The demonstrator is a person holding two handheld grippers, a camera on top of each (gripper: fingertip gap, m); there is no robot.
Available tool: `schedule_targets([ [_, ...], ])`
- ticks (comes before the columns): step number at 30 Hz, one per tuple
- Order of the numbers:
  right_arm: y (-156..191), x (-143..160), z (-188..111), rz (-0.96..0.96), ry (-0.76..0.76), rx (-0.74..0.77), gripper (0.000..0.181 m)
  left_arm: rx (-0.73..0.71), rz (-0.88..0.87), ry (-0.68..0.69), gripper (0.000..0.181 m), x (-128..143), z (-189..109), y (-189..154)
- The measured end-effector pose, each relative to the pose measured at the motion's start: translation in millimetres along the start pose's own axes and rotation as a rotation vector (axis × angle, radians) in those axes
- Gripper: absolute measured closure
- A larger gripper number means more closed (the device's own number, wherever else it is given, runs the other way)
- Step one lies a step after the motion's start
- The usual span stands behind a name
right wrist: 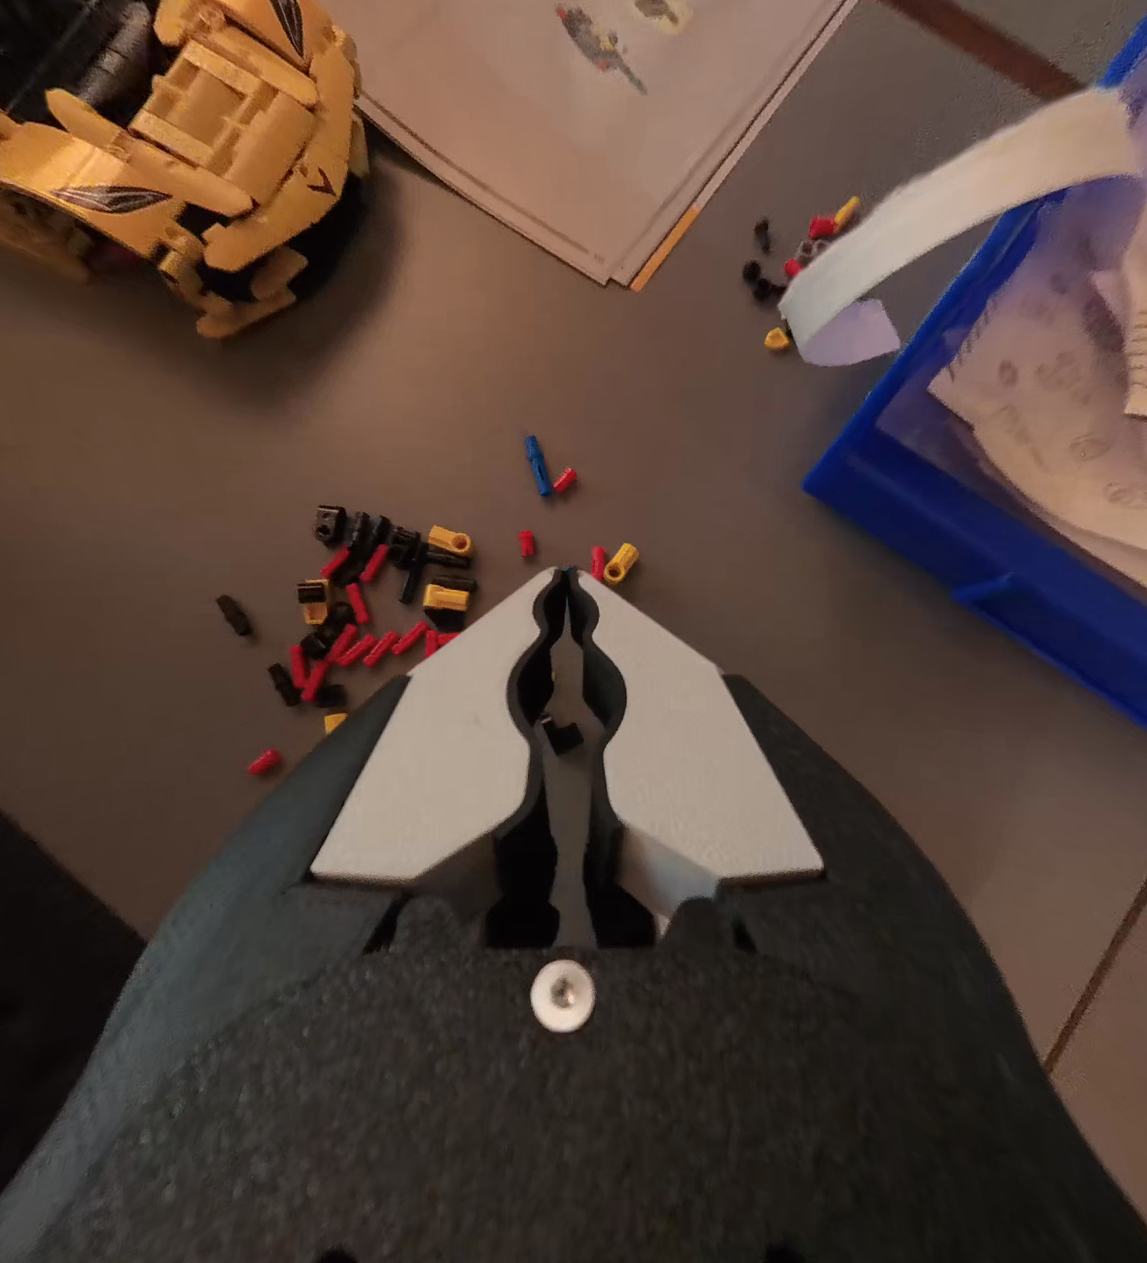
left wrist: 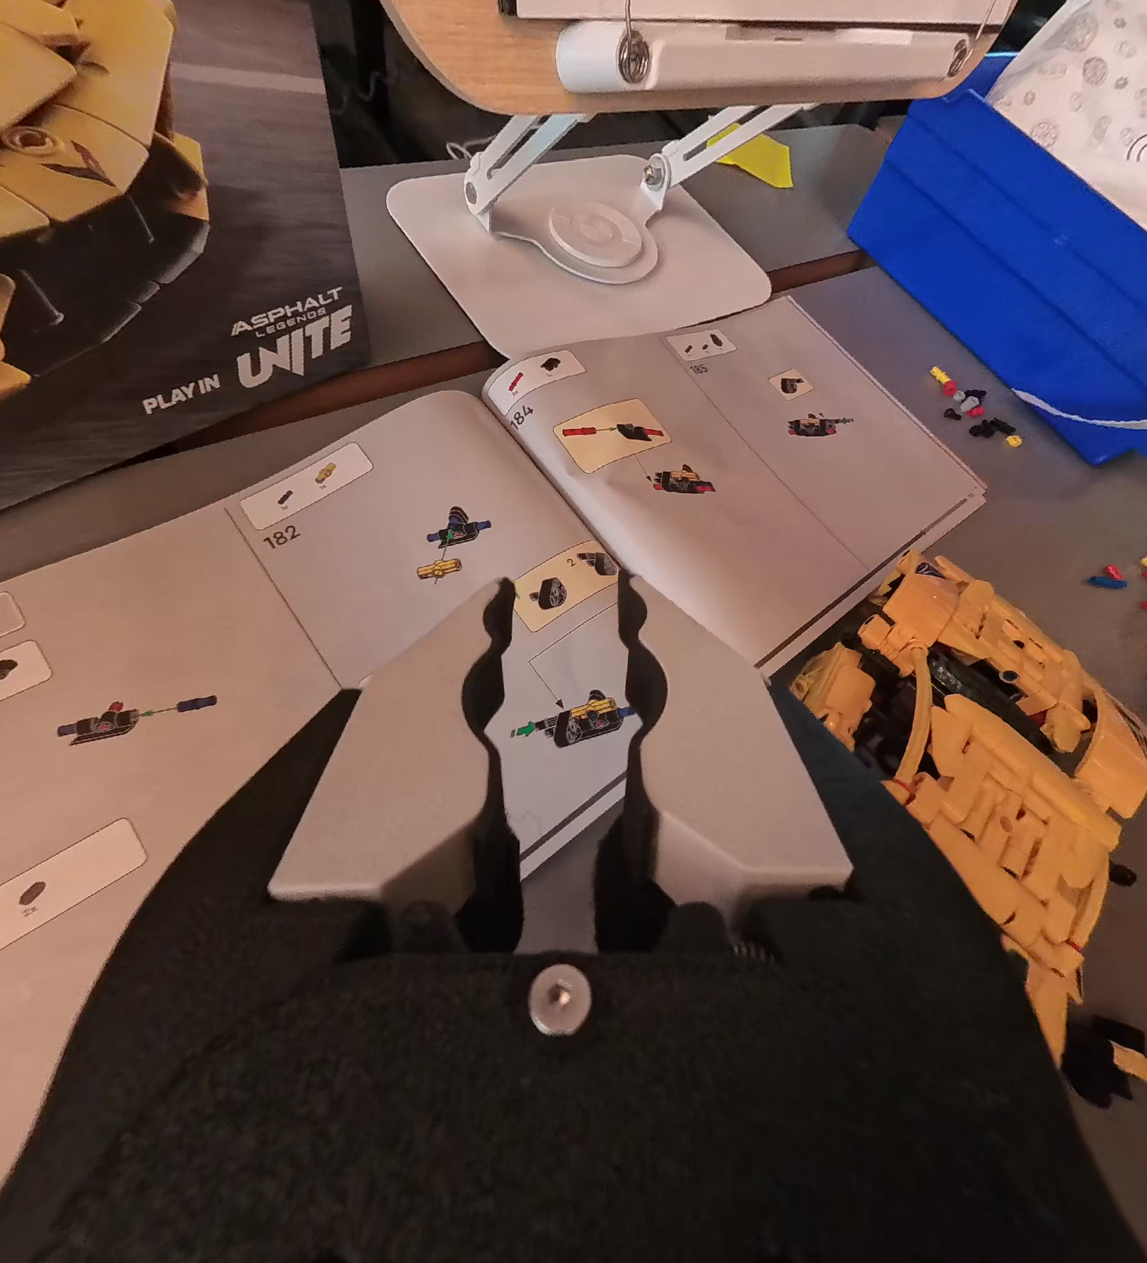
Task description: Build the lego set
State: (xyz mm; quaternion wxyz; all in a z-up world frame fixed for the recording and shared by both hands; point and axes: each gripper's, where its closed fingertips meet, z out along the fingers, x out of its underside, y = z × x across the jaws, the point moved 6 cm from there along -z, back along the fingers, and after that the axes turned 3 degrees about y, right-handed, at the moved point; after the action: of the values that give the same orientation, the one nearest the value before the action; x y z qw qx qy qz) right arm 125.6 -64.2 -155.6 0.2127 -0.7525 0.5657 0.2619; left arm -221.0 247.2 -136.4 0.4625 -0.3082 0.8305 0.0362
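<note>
Fingers of our left gripper (left wrist: 565,588) are standing apart, released, as we are hovering it over the open instruction booklet (left wrist: 420,519); the half-built yellow lego car (left wrist: 967,752) is lying just to its right on the table (left wrist: 1069,519). Our right gripper (right wrist: 566,573) is closing its tips together, and we cannot tell whether they are pinching anything. Loose red, black and yellow pieces (right wrist: 365,615) are lying just left of those tips, a blue pin (right wrist: 537,465) is lying ahead, and a blue bin (right wrist: 1008,547) is sitting to the right.

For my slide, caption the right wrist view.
Right gripper nearly shut over loose pins on the table, yellow car model and blue bin beyond.
</note>
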Motion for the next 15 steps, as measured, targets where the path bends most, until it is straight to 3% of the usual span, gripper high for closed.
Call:
schedule_targets([
  [4, -3, 6, 19, 0.031, 0.046, 0.005, 0.170, -0.001, 0.007, 0.014, 0.150, 3, 3, -1],
  [15, -13, 15, 35, 0.100, 0.123, -0.019, 0.175, -0.018, 0.013, 0.037, 0.151, 8, 6, 3],
])
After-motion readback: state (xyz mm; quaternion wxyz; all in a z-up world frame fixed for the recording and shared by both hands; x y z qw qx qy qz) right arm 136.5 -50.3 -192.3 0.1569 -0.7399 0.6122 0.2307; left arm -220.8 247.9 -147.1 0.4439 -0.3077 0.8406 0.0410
